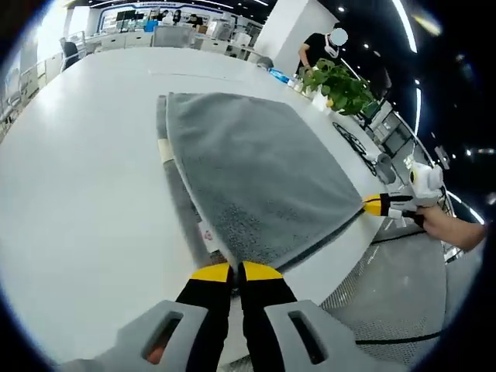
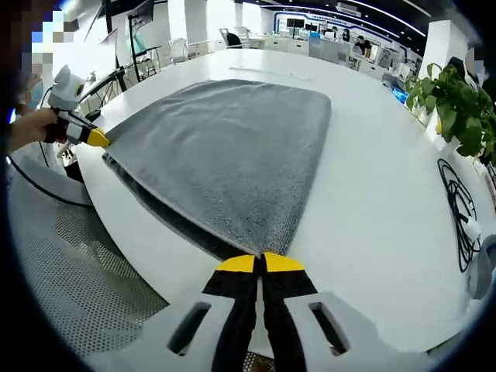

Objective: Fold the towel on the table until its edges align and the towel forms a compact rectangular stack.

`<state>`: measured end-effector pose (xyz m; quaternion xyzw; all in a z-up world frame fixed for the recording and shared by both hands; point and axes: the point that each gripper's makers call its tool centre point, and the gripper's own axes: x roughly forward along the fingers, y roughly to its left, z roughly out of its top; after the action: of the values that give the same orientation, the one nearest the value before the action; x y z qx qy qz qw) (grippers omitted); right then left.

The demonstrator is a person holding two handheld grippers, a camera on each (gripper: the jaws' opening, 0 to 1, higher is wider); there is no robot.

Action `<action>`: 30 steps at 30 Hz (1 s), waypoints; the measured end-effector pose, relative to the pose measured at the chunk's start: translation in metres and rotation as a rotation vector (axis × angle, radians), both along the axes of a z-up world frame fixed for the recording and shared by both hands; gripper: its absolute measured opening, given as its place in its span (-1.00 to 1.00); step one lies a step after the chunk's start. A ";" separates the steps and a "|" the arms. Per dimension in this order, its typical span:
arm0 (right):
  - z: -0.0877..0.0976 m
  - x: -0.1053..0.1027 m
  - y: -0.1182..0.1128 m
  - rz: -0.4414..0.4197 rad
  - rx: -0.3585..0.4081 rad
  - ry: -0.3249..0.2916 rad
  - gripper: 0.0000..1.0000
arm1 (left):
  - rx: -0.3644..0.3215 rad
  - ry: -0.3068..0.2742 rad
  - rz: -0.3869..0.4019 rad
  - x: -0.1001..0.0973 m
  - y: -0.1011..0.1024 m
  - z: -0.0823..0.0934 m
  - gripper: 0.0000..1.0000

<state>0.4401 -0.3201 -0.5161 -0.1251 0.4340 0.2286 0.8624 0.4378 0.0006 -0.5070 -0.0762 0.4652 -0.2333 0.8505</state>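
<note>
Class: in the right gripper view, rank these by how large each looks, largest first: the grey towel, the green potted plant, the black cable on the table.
1. Grey fluffy towel, easily largest.
2. Green leafy potted plant.
3. Black coiled cable.
Plant and cable look alike in extent; order unsure.

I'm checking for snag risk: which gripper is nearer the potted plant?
Right. The right gripper holds the towel corner on the potted plant side; the left gripper grips the opposite corner.

The grey towel (image 1: pixel 256 178) looks like rough, matt terry cloth on a smooth, seemingly semi-glossy white table (image 1: pixel 85 178).
</note>
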 end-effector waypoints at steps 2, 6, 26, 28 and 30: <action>0.000 -0.002 -0.001 -0.013 0.004 0.015 -1.00 | 0.007 0.012 -0.008 -0.005 -0.001 -0.002 -0.94; 0.000 -0.005 -0.001 0.010 -0.018 0.025 -1.00 | 0.044 0.014 -0.065 -0.012 -0.003 -0.011 -0.93; 0.014 -0.012 -0.007 0.001 -0.003 0.041 -0.52 | 0.168 -0.109 -0.188 -0.007 0.020 0.013 -0.50; 0.010 -0.007 -0.013 -0.027 0.012 0.032 -0.52 | 0.127 -0.150 -0.192 -0.001 0.015 0.021 -0.47; 0.009 -0.006 -0.015 -0.054 0.034 0.041 -0.53 | 0.117 -0.167 -0.198 0.002 0.012 0.025 -0.40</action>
<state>0.4344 -0.3350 -0.5076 -0.0938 0.4510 0.2153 0.8610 0.4396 0.0123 -0.4816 0.0395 0.4108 -0.2942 0.8621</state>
